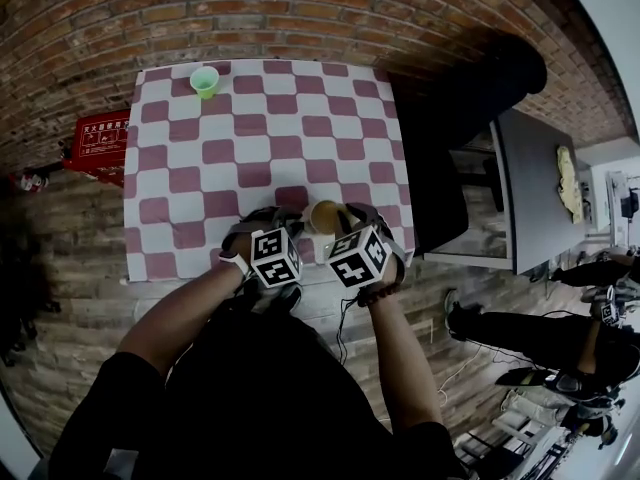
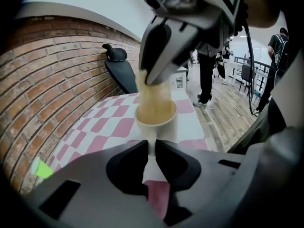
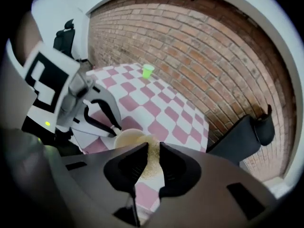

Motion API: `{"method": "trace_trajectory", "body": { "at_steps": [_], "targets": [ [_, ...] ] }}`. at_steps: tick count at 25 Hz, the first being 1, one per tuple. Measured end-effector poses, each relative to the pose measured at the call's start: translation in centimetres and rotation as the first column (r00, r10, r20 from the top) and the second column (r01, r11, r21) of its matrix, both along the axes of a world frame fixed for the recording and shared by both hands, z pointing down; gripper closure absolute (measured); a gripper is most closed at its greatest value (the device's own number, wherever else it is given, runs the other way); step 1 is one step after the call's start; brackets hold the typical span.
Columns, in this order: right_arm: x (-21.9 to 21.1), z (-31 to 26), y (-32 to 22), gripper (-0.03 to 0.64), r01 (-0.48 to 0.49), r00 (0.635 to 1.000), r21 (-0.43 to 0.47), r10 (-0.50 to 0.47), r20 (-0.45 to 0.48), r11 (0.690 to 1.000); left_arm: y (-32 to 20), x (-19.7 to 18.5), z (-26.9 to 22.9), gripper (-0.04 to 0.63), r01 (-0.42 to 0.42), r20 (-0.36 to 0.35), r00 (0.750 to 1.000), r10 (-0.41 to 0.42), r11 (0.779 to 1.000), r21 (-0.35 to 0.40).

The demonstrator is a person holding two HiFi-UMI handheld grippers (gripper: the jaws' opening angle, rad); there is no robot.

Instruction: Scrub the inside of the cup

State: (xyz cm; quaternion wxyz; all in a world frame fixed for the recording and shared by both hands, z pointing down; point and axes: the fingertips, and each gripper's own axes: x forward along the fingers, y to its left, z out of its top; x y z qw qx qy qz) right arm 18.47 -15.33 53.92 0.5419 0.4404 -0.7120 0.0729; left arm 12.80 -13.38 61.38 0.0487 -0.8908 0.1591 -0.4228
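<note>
A cream cup (image 1: pixel 325 216) stands on the pink-and-white checked cloth (image 1: pixel 250 148) near the table's front edge. My left gripper (image 2: pixel 151 148) is shut on the cup's handle (image 2: pixel 151 152), with the cup (image 2: pixel 156 122) just beyond its jaws. My right gripper (image 3: pixel 153 156) is shut on a yellowish scrubbing sponge (image 3: pixel 151 167), and the sponge (image 2: pixel 154 99) reaches down into the cup's mouth. In the head view the left gripper (image 1: pixel 298 231) and right gripper (image 1: pixel 345 220) flank the cup. The right gripper view shows the cup (image 3: pixel 127 137) with the left gripper (image 3: pixel 114 126) at its handle.
A small green cup (image 1: pixel 205 81) stands at the table's far left corner. A black chair (image 1: pixel 470 118) is at the right side, a grey table (image 1: pixel 540 188) beyond it. A red box (image 1: pixel 100 138) lies on the brick floor at left. People stand at far right.
</note>
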Motion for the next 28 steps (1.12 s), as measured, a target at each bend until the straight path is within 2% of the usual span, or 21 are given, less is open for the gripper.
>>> {"method": "trace_trajectory", "body": {
  "at_steps": [4, 6, 9, 12, 16, 19, 22, 25, 28],
  "targets": [
    [3.3, -7.5, 0.2, 0.528, -0.161, 0.984, 0.168, 0.144, 0.106, 0.973, 0.1, -0.1, 0.1, 0.537, 0.002, 0.004, 1.000, -0.002, 1.000, 0.003],
    [3.7, -9.0, 0.4, 0.528, -0.191, 0.975, 0.179, 0.166, 0.149, 0.965, 0.1, -0.1, 0.1, 0.537, 0.003, 0.007, 1.000, -0.003, 1.000, 0.003],
    [1.4, -7.1, 0.9, 0.528, -0.137, 0.979, 0.095, 0.120, 0.166, 0.986, 0.2, -0.2, 0.1, 0.537, 0.006, 0.012, 1.000, -0.006, 1.000, 0.001],
    [-1.5, -2.0, 1.3, 0.529, -0.077, 0.985, -0.016, 0.078, 0.152, 0.997, 0.3, -0.2, 0.0, 0.537, 0.003, 0.016, 1.000, -0.003, 1.000, 0.005],
    [-3.1, 4.3, 0.6, 0.529, -0.009, 0.999, -0.118, 0.014, 0.041, 0.993, 0.6, -0.2, -0.1, 0.537, 0.002, 0.016, 1.000, -0.002, 1.000, 0.010],
    [-2.3, 5.9, 0.1, 0.529, 0.041, 0.997, -0.162, -0.051, -0.060, 0.986, 0.8, -0.2, 0.0, 0.537, 0.007, 0.010, 1.000, -0.007, 1.000, -0.001],
    [-1.3, 2.8, 0.0, 0.528, 0.048, 0.996, -0.105, -0.055, -0.065, 0.993, 0.7, -0.2, 0.0, 0.537, 0.002, 0.012, 1.000, -0.002, 1.000, 0.007],
    [-0.2, -3.1, 0.0, 0.528, 0.025, 0.999, 0.014, -0.025, -0.034, 1.000, 0.6, -0.3, 0.0, 0.537, 0.003, 0.001, 1.000, -0.003, 1.000, 0.006],
    [2.1, -8.8, -0.8, 0.528, -0.033, 0.998, 0.135, 0.039, -0.046, 0.990, 0.7, -0.4, 0.0, 0.537, 0.010, -0.006, 1.000, -0.010, 1.000, -0.002]
  ]
}}
